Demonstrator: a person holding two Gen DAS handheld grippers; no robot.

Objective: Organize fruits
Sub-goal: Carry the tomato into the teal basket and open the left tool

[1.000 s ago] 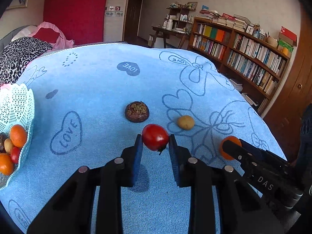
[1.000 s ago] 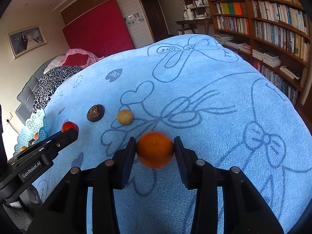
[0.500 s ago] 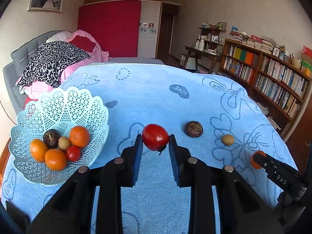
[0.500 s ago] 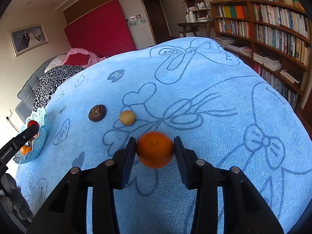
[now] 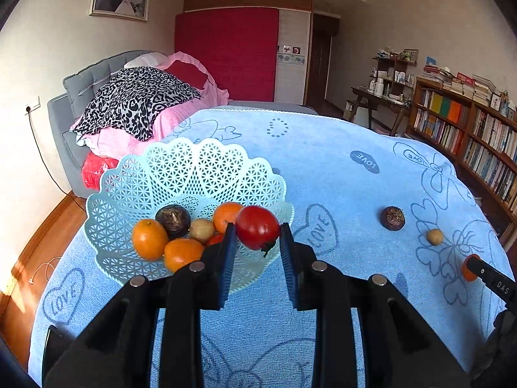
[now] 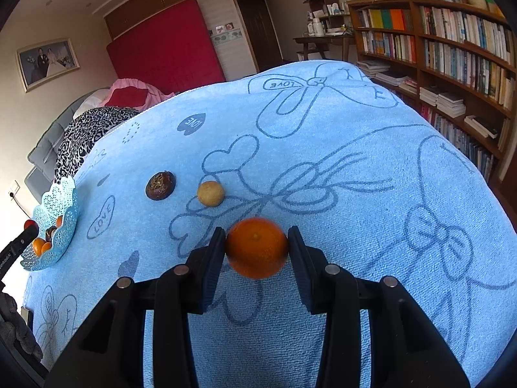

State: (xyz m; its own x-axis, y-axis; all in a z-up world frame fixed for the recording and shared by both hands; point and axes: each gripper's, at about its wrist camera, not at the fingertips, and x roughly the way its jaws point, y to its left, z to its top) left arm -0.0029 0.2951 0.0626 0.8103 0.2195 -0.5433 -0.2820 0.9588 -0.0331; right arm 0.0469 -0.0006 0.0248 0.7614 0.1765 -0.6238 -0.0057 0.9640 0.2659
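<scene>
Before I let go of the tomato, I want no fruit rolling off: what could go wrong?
The tomato hangs at the basket's near rim; released here, it may drop outside. Inside, it could knock the piled oranges. The right gripper's orange is still far from the basket.

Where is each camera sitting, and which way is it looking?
Left wrist: sits on the left gripper, looks along its fingers past the held red tomato at the blue basket; the right gripper's tip shows at the right edge.
Right wrist: sits on the right gripper, looks past the held orange over the blue towel towards the bookshelf.
Both show: the basket, the dark round fruit, the small tan fruit.
</scene>
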